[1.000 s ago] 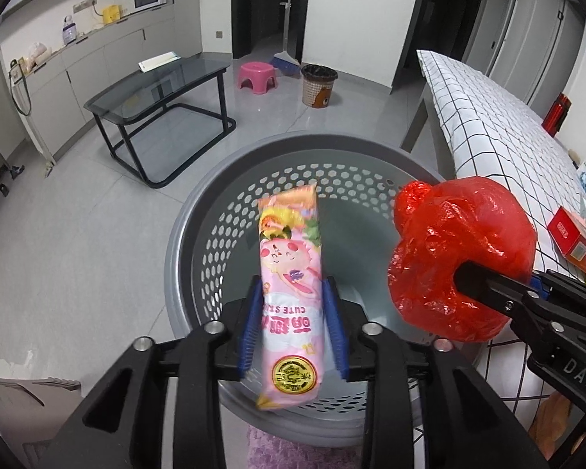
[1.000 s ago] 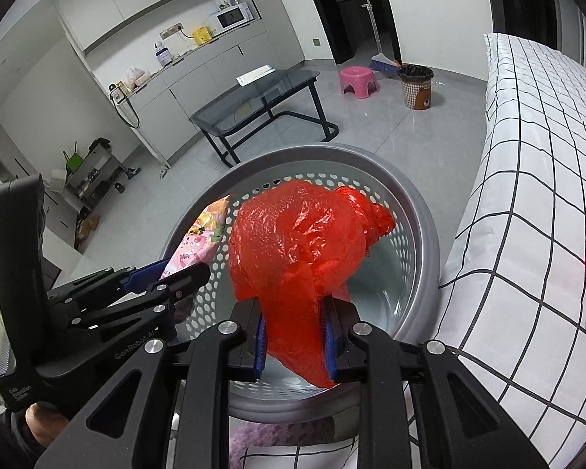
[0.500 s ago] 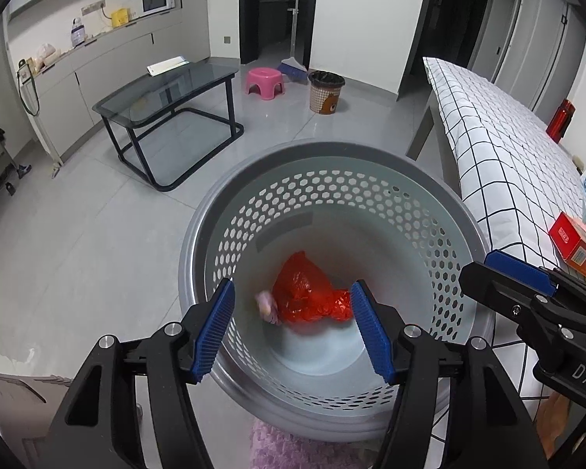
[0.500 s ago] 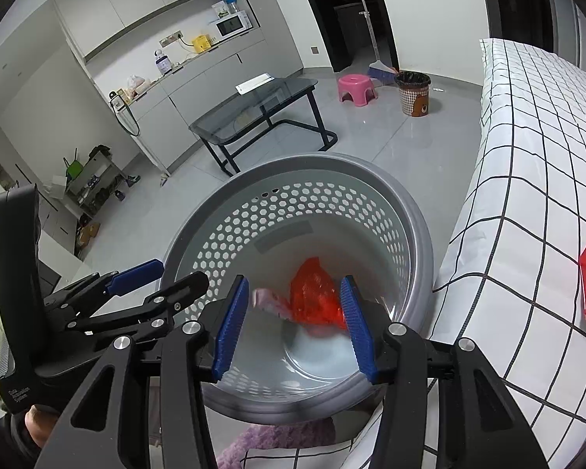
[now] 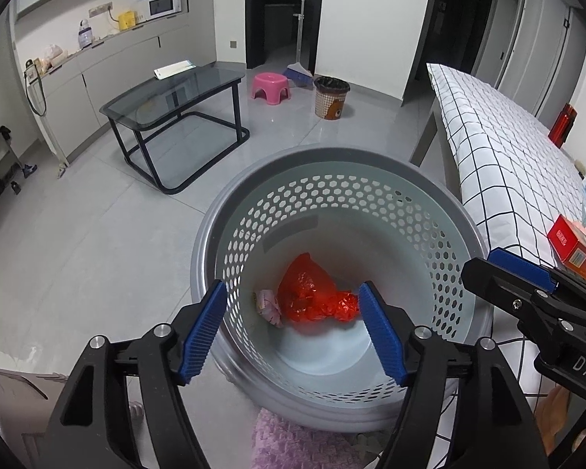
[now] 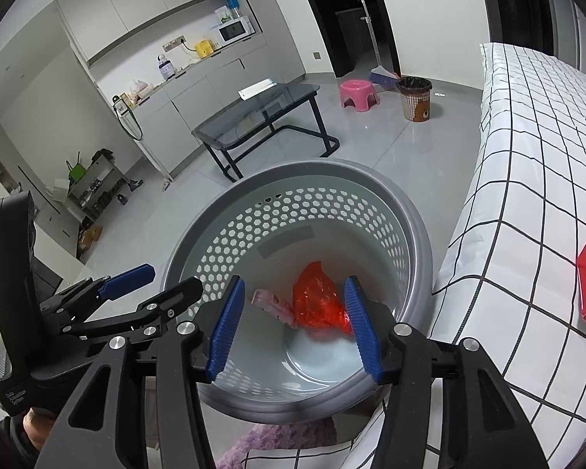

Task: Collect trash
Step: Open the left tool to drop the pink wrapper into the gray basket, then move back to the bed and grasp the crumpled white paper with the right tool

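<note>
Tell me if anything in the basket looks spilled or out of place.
Nothing stands out. The red bag and pink wrapper lie together at the bottom of the basket, which stands upright; nothing is spilled beside it.

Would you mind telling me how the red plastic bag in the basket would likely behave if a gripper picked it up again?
The red plastic bag looks crumpled and thin, so probably floppy and light. Its glossy film may slip between pads.
</note>
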{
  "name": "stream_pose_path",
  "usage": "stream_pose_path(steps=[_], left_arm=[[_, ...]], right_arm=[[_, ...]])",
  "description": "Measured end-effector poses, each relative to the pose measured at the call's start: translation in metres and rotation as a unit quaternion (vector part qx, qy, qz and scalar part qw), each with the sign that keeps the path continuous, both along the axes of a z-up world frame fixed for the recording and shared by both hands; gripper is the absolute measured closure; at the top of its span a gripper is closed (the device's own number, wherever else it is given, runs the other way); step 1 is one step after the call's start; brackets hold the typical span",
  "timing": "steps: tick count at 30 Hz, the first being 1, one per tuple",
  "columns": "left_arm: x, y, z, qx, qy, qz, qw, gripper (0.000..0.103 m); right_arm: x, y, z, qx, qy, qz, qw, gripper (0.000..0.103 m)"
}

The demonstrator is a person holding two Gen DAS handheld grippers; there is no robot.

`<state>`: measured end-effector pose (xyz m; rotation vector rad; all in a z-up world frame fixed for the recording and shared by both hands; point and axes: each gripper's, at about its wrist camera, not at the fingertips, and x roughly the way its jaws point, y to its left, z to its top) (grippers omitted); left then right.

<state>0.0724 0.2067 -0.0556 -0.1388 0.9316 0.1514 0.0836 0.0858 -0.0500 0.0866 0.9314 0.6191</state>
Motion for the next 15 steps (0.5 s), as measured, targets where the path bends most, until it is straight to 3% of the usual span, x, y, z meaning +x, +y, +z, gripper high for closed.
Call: stream_pose_path(steps=[8, 15], left_arm=[[-0.011, -0.003, 0.014, 0.012, -0.019, 0.003, 0.9997, 0.027], [-0.02, -0.026, 0.024, 0.013, -0.04, -0.015, 0.999, 0.022]], right_arm=[[-0.016, -0.013, 0.021, -0.009, -0.036, -0.017, 0.999, 0.041], [-0.044, -0.052, 0.045, -0.016, -0.076, -0.062, 0.995, 0.037]])
